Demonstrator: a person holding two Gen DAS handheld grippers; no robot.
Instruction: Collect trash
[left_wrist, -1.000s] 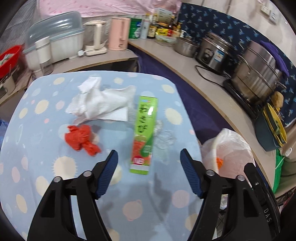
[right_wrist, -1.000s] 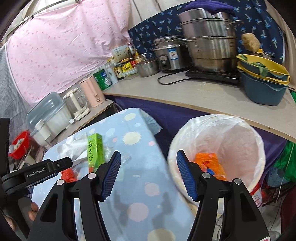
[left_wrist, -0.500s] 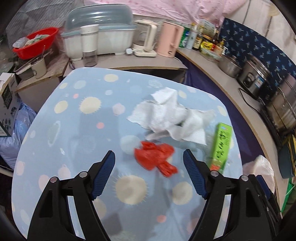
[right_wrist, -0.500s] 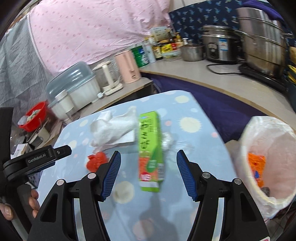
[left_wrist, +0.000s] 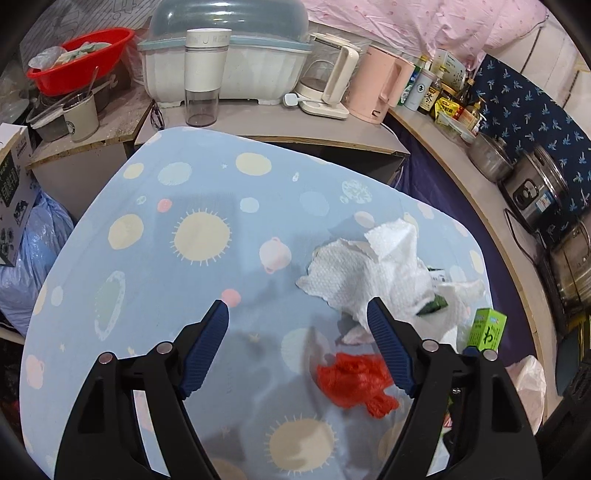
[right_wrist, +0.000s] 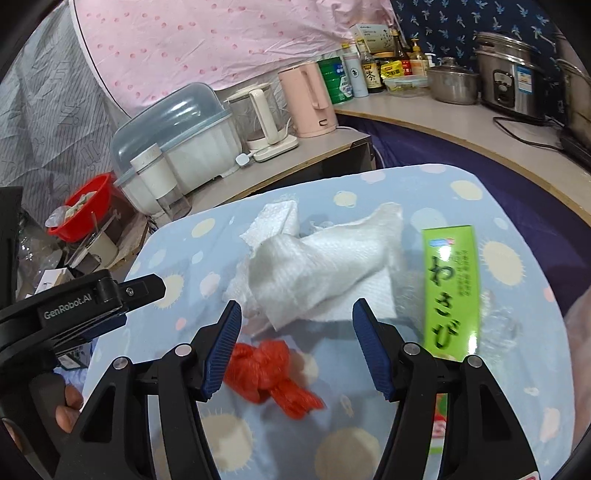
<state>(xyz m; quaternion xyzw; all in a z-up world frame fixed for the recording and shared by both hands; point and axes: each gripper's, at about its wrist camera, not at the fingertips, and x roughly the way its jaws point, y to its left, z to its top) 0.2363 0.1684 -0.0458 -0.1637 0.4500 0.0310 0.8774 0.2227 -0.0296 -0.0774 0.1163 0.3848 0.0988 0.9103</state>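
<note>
Left wrist view. The left gripper (left_wrist: 297, 314) stands released, nothing between its blue pads, over the blue dotted tablecloth (left_wrist: 155, 229) at lower centre. A crumpled red wrapper (left_wrist: 354, 382) lies at lower right, just inside the right-hand finger and partly hidden by it. Crumpled white paper towels (left_wrist: 376, 266) lie above it at centre right. A green carton (left_wrist: 489, 328) shows at the right edge, behind the finger (only its upper end visible). The white liner of a trash bag (left_wrist: 530, 380) shows at far right, beyond the table edge.

Right wrist view. The right gripper (right_wrist: 295, 321) is likewise released, empty, at lower centre. The red wrapper (right_wrist: 271, 373) lies on the cloth between and below the pads, close to the left-hand one; whether it touches that pad cannot be told. The paper towels (right_wrist: 317, 266) sit at centre, just above the fingertips. The green carton (right_wrist: 452, 288) lies lengthwise at right, its lower end behind the right-hand finger. A hand (right_wrist: 68, 408) grips the other tool at lower left.

Background, both views: a pink kettle (right_wrist: 308, 99) on the counter at upper centre.
</note>
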